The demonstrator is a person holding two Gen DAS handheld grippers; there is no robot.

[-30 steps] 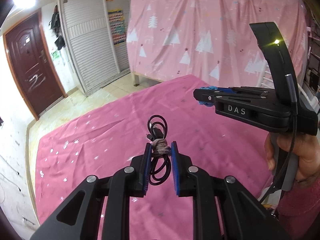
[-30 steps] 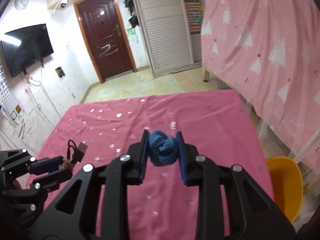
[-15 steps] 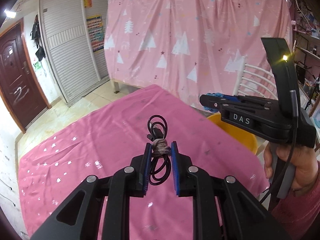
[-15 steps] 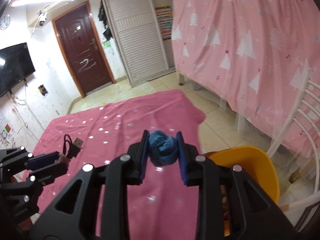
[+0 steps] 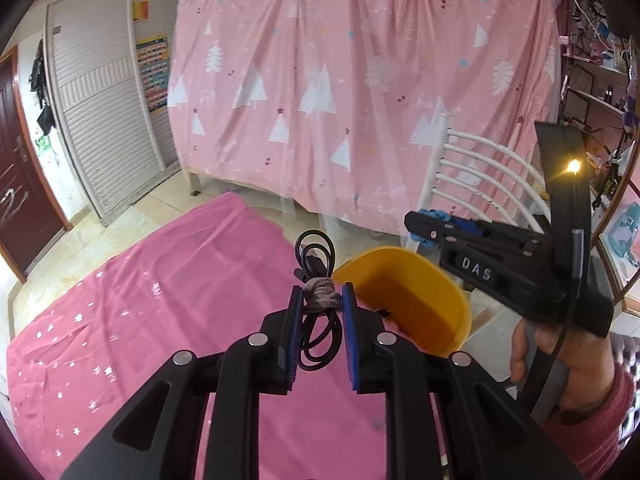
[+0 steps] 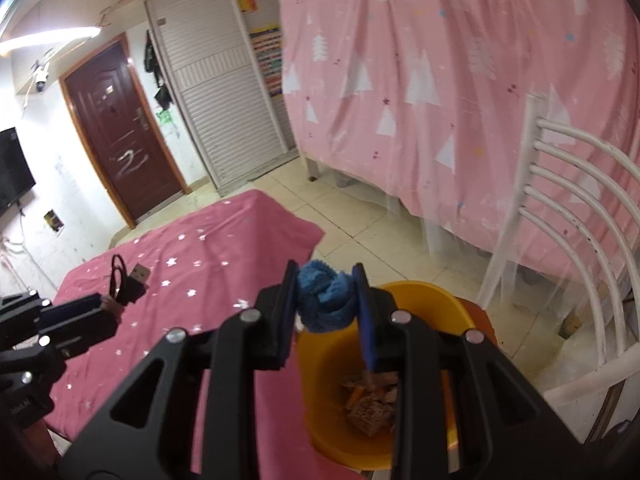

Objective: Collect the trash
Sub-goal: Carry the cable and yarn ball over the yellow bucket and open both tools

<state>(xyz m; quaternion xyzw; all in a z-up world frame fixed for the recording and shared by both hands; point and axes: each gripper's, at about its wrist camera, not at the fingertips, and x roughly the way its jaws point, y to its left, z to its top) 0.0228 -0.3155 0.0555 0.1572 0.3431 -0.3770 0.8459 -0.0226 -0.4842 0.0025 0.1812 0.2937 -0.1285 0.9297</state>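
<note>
The right gripper (image 6: 326, 300) is clamped on a blue knitted bundle (image 6: 325, 301), rolled and fuzzy, held above the yellow bin (image 6: 420, 292). The left gripper (image 5: 320, 304) is clamped on a coiled black cable (image 5: 316, 258) bound with greyish cord, beside that bin.

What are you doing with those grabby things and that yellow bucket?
A person is tidying up with a grabbing tool in each hand. The right tool is shut on a blue fuzzy ball and holds it just above the yellow bucket, which already has some brownish scraps at the bottom. The left tool is shut on a coiled black cable tied with a grey band, over the pink starry cloth next to the bucket.
</note>
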